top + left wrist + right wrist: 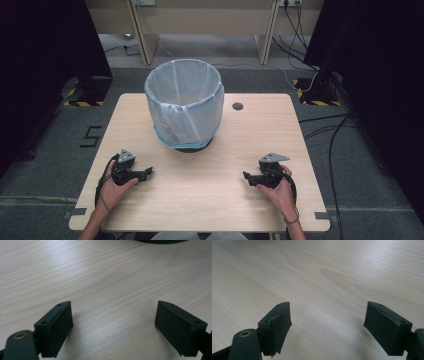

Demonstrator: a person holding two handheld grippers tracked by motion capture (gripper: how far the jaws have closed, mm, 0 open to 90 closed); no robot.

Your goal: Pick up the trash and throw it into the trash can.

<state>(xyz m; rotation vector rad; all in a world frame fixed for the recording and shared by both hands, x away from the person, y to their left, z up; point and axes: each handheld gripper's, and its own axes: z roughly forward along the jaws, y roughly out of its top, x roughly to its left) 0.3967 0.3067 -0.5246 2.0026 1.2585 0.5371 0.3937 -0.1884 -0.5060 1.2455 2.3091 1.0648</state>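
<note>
A round bin point(184, 102) lined with a white, see-through bag stands on the wooden table point(215, 200), at the middle of its far half. My left gripper point(148, 173) rests on the table near the front left, pointing right, jaws wide apart with nothing between them; in the left gripper view point(113, 317) bare wood lies between the black pads point(60, 327). My right gripper point(246, 177) rests at the front right, pointing left, open and empty too; the right gripper view point(327, 320) has bare tabletop between its pads point(384, 327).
A small round cable hole point(237, 106) sits in the tabletop right of the bin. The bin's dark base edge point(162, 241) shows at the top of the left gripper view. Cables point(330, 135) trail over the floor to the right; desks stand behind.
</note>
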